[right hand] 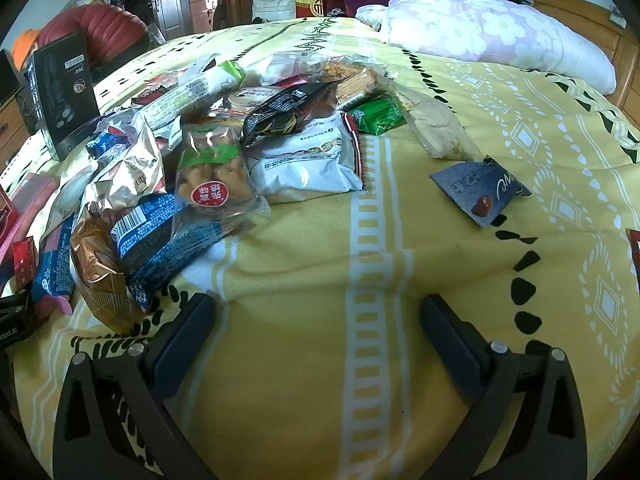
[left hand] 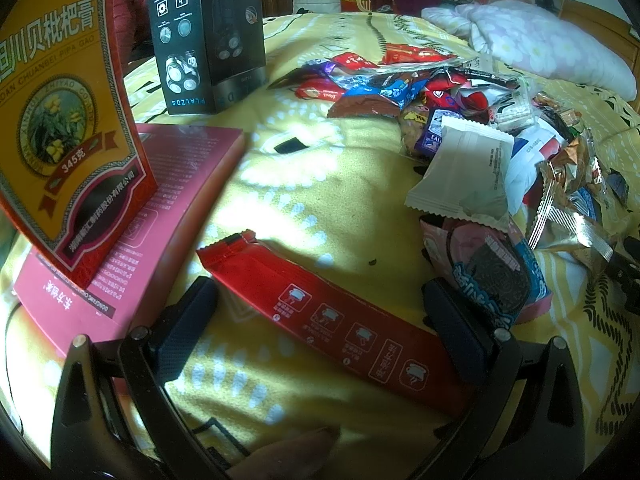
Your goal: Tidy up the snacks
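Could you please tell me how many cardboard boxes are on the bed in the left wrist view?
3: the yellow medicine box standing on the flat pink box at left, and the black shaver box upright behind them. Others may be hidden.

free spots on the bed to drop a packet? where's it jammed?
Free: bare bedspread ahead of the open right gripper, between the snack pile and the lone blue packet. Also a patch between the pink box and the pile's white packet, beyond the long red packet lying between the open left gripper's fingers. Crowded: the pile itself.
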Action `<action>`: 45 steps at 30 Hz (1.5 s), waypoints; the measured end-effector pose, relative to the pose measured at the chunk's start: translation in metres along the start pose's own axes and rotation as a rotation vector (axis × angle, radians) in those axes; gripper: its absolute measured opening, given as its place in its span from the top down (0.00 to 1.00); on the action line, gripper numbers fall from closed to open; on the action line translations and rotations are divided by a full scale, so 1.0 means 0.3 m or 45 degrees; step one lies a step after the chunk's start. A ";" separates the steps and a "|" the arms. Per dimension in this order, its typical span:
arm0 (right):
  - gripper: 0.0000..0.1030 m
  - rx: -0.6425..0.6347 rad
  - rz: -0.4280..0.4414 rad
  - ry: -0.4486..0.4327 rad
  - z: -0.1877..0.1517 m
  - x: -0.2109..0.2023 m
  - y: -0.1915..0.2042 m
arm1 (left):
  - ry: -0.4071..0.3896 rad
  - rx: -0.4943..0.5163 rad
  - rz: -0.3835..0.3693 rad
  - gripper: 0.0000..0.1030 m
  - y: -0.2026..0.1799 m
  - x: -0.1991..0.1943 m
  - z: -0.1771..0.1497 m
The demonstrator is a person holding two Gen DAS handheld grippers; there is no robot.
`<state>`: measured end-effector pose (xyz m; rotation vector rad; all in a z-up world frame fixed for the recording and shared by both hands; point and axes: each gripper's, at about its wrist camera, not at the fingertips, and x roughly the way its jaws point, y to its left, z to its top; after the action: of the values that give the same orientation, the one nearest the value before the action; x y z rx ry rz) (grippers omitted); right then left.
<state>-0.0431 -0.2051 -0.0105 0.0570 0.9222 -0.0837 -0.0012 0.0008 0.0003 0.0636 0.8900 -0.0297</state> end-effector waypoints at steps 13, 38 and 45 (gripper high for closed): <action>0.00 0.000 0.000 0.000 0.000 0.000 0.000 | 0.004 0.003 0.004 0.00 -0.005 0.007 0.003; 0.00 0.000 0.000 0.000 0.000 0.000 0.000 | 0.004 -0.012 -0.006 0.00 -0.002 0.004 0.010; 0.00 0.000 0.000 0.000 0.000 0.000 0.000 | 0.062 0.011 -0.140 0.01 0.028 -0.036 -0.006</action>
<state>-0.0431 -0.2051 -0.0105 0.0573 0.9221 -0.0835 -0.0088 0.0093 0.0080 0.0233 0.9417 -0.1352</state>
